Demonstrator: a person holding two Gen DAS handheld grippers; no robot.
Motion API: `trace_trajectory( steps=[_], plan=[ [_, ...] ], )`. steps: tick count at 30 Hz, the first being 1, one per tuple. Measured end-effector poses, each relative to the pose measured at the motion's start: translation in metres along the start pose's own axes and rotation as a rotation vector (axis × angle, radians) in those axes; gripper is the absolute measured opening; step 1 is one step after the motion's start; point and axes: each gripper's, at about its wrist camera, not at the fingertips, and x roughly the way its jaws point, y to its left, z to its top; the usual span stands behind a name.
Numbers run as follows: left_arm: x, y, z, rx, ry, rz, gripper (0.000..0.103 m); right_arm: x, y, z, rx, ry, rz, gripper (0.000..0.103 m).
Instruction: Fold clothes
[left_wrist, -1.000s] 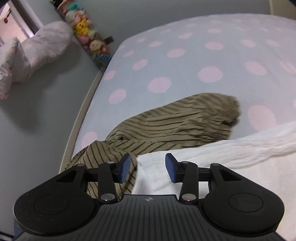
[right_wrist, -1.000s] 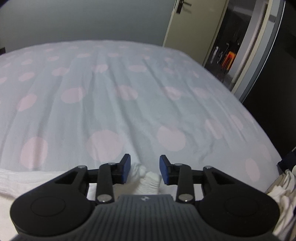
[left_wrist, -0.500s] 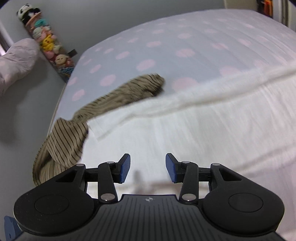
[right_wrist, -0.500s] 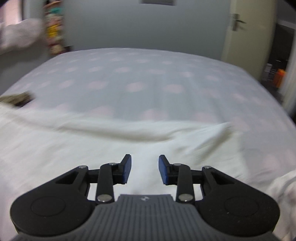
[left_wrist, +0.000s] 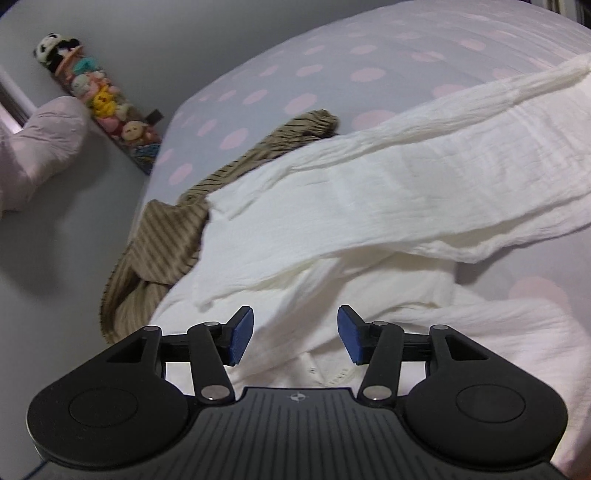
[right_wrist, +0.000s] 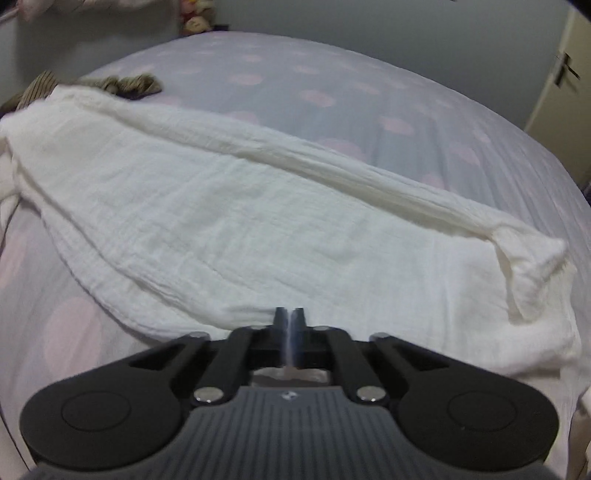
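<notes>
right claw (right_wrist: 289, 317) has just closed; left claw (left_wrist: 295, 334) has just widened.

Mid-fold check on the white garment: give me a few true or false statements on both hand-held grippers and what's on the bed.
1. The left hand-held gripper is open above the white garment. True.
2. The right hand-held gripper is wide open. False: its jaws have just closed and meet at the garment's near edge; whether cloth is pinched is unclear.
3. A striped brown garment lies partly under the white one. True.
4. The bed sheet is plain white. False: it is pale with pink dots.
</notes>
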Motion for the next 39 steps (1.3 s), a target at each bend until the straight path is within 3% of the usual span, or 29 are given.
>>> trace_trajectory(
  steps=[8, 9, 10, 11, 15, 19, 24, 27, 32, 39],
  plan=[
    [0.029, -0.010, 0.003, 0.088, 0.006, 0.000, 0.046, -0.026, -0.016, -0.022, 0.071, 0.012, -0.022, 0.002],
    [0.036, -0.012, 0.005, 0.094, 0.019, -0.001, 0.029, -0.023, -0.017, -0.027, 0.090, 0.022, -0.014, 0.002],
    [0.040, -0.013, 0.005, 0.097, 0.038, 0.000, 0.004, -0.020, -0.017, -0.031, 0.107, 0.029, -0.008, 0.002],
    [0.044, -0.013, 0.005, 0.099, 0.060, 0.001, 0.003, -0.017, -0.016, -0.035, 0.115, 0.034, -0.006, 0.002],
    [0.039, -0.007, -0.008, 0.130, 0.106, -0.015, 0.002, -0.015, -0.007, -0.045, 0.082, 0.031, -0.027, 0.002],
    [0.033, 0.014, -0.028, 0.099, 0.165, 0.026, 0.002, -0.012, -0.009, -0.049, 0.089, 0.032, -0.025, 0.002],
    [0.013, 0.039, -0.030, 0.037, 0.106, 0.056, 0.005, -0.010, -0.010, -0.051, 0.097, 0.026, -0.020, 0.002],
    [0.012, 0.038, -0.016, 0.105, 0.064, 0.092, 0.017, -0.010, -0.011, -0.051, 0.103, 0.021, -0.017, 0.002],
    [0.032, 0.024, 0.003, 0.302, 0.016, 0.147, 0.023, -0.010, -0.012, -0.052, 0.107, 0.014, -0.014, 0.002],
    [0.077, -0.012, 0.001, 0.603, 0.056, 0.159, 0.026, -0.008, -0.013, -0.052, 0.115, 0.015, -0.011, 0.002]
  ],
)
